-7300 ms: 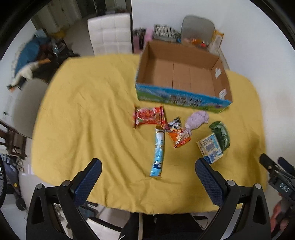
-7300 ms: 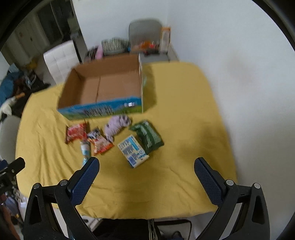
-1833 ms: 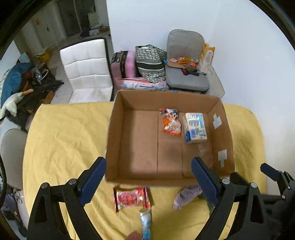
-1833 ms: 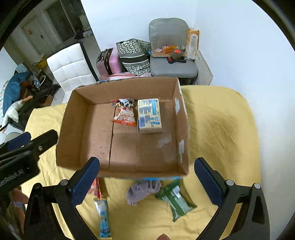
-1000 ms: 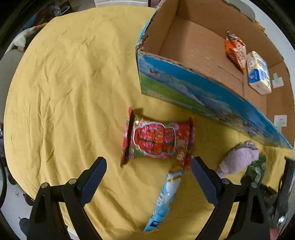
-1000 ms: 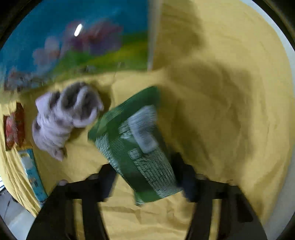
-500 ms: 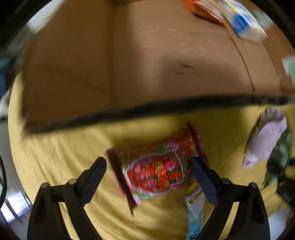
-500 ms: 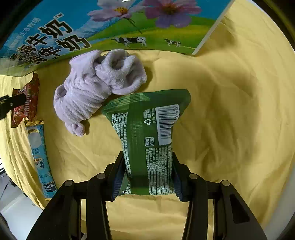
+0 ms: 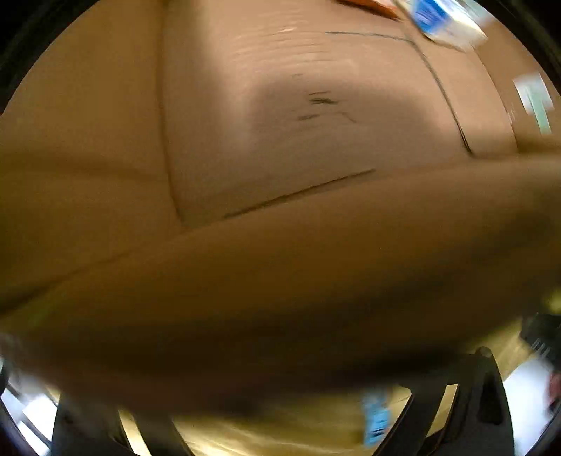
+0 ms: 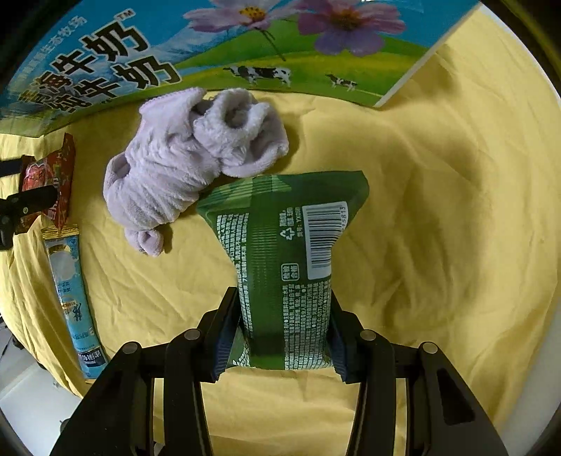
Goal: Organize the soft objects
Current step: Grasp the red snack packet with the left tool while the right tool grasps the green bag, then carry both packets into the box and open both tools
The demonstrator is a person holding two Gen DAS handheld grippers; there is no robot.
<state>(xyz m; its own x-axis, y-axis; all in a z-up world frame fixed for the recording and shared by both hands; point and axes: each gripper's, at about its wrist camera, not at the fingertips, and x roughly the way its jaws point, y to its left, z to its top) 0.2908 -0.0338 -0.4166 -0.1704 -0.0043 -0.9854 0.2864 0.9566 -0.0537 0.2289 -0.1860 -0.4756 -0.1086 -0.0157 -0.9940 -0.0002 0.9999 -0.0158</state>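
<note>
My right gripper (image 10: 282,326) is shut on a green snack packet (image 10: 287,245), holding it by its near end just above the yellow tablecloth (image 10: 438,210). A lilac fleece cloth (image 10: 186,161) lies bunched beside the packet's far end, in front of the printed side of the cardboard box (image 10: 210,45). A red snack packet (image 10: 52,175) and a blue stick packet (image 10: 73,298) lie at the left. The left wrist view is blurred and filled by the box's brown inside (image 9: 280,122). A blue and white carton (image 9: 441,17) lies at its far end. My left gripper's fingers (image 9: 420,421) are dark smears at the bottom edge.
Part of the other gripper (image 10: 21,207) shows at the left edge of the right wrist view, over the red packet. The tablecloth's near edge (image 10: 45,379) drops off at lower left.
The left gripper has swung fast over the box, so the red packet has left its view. The right gripper stays shut on the green packet, which has barely moved.
</note>
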